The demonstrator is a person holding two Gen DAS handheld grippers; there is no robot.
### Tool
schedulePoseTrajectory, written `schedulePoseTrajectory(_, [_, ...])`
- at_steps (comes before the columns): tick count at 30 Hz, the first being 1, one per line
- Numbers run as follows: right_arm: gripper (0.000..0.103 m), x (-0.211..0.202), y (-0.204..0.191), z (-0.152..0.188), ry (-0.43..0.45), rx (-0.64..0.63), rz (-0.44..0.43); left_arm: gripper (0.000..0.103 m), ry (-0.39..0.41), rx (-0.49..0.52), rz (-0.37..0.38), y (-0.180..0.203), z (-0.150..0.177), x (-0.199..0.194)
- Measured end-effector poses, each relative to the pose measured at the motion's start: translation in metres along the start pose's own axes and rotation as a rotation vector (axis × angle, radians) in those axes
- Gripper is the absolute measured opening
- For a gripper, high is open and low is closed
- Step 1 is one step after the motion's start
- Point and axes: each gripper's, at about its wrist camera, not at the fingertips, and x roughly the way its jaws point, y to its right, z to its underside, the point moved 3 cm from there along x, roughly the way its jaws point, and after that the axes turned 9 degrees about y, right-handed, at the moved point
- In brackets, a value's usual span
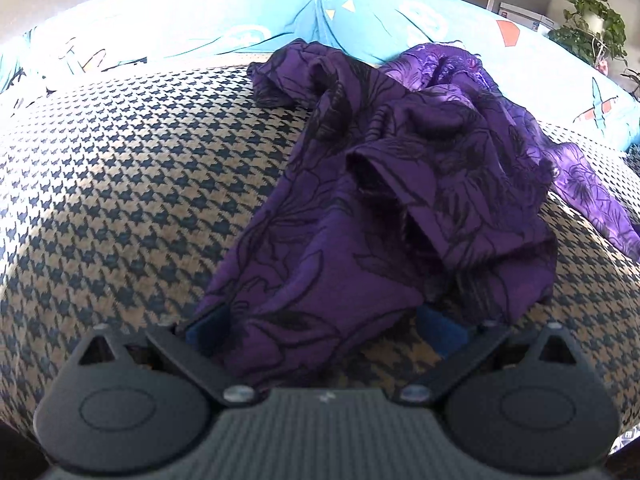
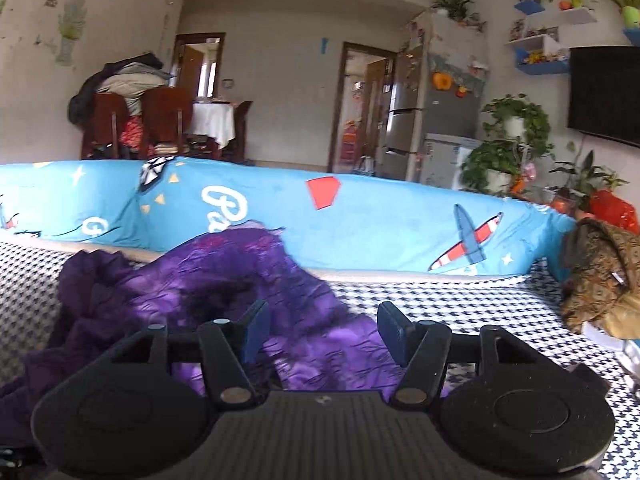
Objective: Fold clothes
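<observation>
Both tools, left (image 1: pixel 320 332) and right (image 2: pixel 320 334), gape over one purple garment (image 1: pixel 400 168).

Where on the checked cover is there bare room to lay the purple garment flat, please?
Bare checked cover lies left of the purple garment, up to the blue cushion. A narrower strip runs right towards the brown bag. The middle is crowded with bunched cloth.

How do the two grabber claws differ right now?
The left gripper has the purple garment draped between its fingers; the right gripper stands open above it, nothing pinched. The left points down at the seat; the right looks more level. Both have blue pads.
</observation>
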Motion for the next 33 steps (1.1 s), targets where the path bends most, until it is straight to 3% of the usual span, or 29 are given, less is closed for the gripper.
schedulePoseTrajectory(9, [0.06, -0.011, -0.071, 0.032, -0.117, -0.021, -0.31, 0.103, 0.016, -0.012, 0.003, -0.01, 0.004, -0.009])
schedulePoseTrajectory(13, [0.06, -0.013, -0.102, 0.046, -0.152, -0.066, -0.409, 0.103, 0.015, -0.028, -0.044, -0.019, 0.005, -0.009])
schedulePoseTrajectory(21, [0.06, -0.007, -0.144, 0.065, -0.197, -0.15, -0.48, 0.103, 0.014, -0.071, -0.076, -0.035, 0.005, -0.006])
schedulePoseTrajectory(26, [0.06, 0.005, -0.158, 0.081, -0.234, -0.204, -0.42, 0.103, 0.022, -0.072, -0.118, -0.038, 0.003, -0.002])
schedulePoseTrajectory(28, [0.05, 0.007, -0.157, 0.083, -0.241, -0.188, -0.396, 0.103, 0.026, -0.072, -0.121, -0.038, 0.002, -0.001])
schedulePoseTrajectory(30, [0.029, 0.007, -0.154, 0.084, -0.243, -0.163, -0.38, 0.103, 0.03, -0.06, -0.135, -0.037, 0.003, -0.002])
schedulePoseTrajectory(32, [0.016, 0.006, -0.149, 0.082, -0.232, -0.144, -0.352, 0.103, 0.037, -0.046, -0.167, -0.037, 0.003, -0.002])
schedulePoseTrajectory(33, [0.014, 0.005, -0.147, 0.081, -0.226, -0.135, -0.337, 0.103, 0.039, -0.046, -0.182, -0.039, 0.003, -0.002])
